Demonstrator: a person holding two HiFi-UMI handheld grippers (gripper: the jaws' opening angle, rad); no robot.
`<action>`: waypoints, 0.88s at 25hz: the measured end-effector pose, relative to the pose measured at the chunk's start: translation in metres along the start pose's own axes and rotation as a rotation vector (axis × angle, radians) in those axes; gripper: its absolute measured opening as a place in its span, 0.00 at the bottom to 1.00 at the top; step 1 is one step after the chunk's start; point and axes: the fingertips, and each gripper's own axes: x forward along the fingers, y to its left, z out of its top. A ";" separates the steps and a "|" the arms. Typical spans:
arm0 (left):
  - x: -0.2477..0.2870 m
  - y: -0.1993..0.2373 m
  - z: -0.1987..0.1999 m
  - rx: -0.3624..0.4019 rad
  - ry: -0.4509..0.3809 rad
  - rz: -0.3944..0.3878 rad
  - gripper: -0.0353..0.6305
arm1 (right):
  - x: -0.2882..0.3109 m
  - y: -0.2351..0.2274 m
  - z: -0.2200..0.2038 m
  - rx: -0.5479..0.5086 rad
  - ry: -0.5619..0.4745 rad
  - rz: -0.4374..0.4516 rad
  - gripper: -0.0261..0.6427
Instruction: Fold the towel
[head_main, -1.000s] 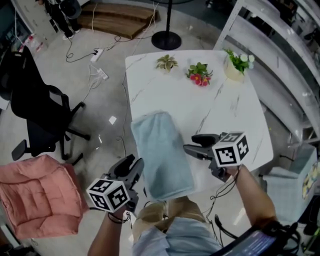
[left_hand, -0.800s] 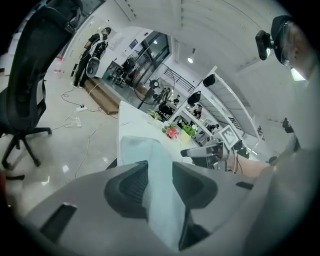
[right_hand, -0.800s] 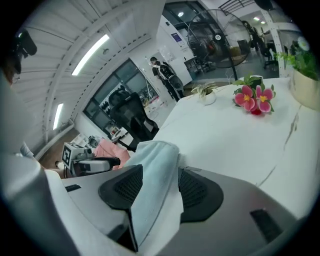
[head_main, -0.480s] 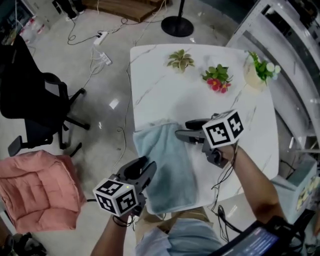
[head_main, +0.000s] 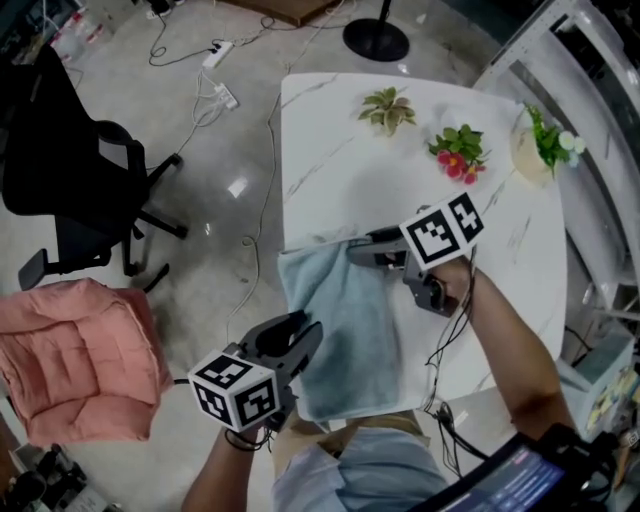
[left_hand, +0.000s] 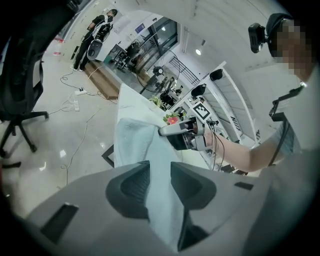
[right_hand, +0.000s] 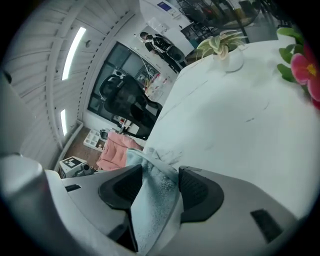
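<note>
Towel (head_main: 345, 330) on table (head_main: 330, 150), near-left part, along left edge. Three plants along far side: leafy plant (head_main: 388, 107) left, flowering plant (head_main: 458, 153) middle, third plant (head_main: 545, 140) far-right corner. Office chair (head_main: 60, 170) on floor left of table; cushion (head_main: 75, 360) nearer (well apart from table). Stand base (head_main: 375, 40) behind table.

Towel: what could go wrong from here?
1. Left tongs and right tongs have just been closing, with the towel between them but not clamped. Lifting now may drop a corner.
2. The towel lies at the table's left edge, so an uneven pull could drag it off.
3. Its far corner looks bunched in the right tongs, so the fold may skew.
</note>
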 end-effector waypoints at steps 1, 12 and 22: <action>-0.002 -0.001 -0.002 -0.004 0.001 0.001 0.25 | 0.002 -0.001 0.001 -0.011 0.012 -0.009 0.39; -0.002 -0.017 -0.033 -0.042 0.064 -0.026 0.23 | -0.003 0.012 0.003 -0.193 -0.026 -0.017 0.16; -0.009 -0.026 -0.043 -0.087 0.048 0.000 0.21 | -0.018 0.037 0.007 -0.313 -0.081 0.036 0.16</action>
